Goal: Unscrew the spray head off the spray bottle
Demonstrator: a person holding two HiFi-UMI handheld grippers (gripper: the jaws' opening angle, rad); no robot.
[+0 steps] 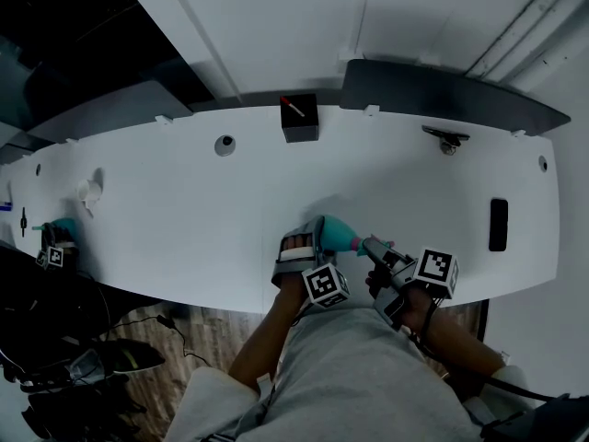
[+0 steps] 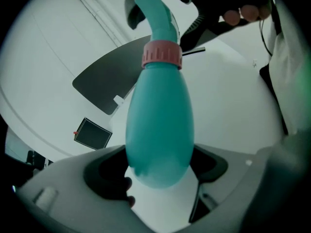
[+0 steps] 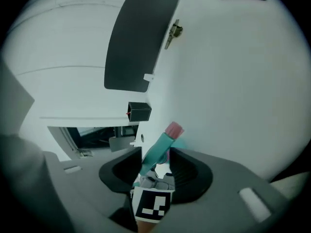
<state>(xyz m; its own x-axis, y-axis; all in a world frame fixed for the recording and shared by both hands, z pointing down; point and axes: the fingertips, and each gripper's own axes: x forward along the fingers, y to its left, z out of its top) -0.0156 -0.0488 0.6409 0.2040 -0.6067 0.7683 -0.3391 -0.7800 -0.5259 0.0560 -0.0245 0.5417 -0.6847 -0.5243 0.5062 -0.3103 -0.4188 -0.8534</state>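
A teal spray bottle (image 1: 339, 233) hangs over the front edge of the white table (image 1: 184, 219). My left gripper (image 1: 308, 244) is shut on its round body (image 2: 160, 125), with the pads on both sides. A pink collar (image 2: 162, 55) joins the body to the teal spray head (image 2: 156, 13). My right gripper (image 1: 375, 248) is at the head end. In the right gripper view the spray head (image 3: 156, 152), with its pink nozzle tip (image 3: 174, 128), lies between my right gripper (image 3: 156, 165) jaws. They stand open, with a gap on the right side.
A black box (image 1: 299, 118) stands at the table's back middle, beside a dark panel (image 1: 442, 95). A metal clip (image 1: 446, 139) and a flat black item (image 1: 498, 224) lie to the right. A white crumpled thing (image 1: 89, 191) and another teal object (image 1: 61, 232) lie at the left end.
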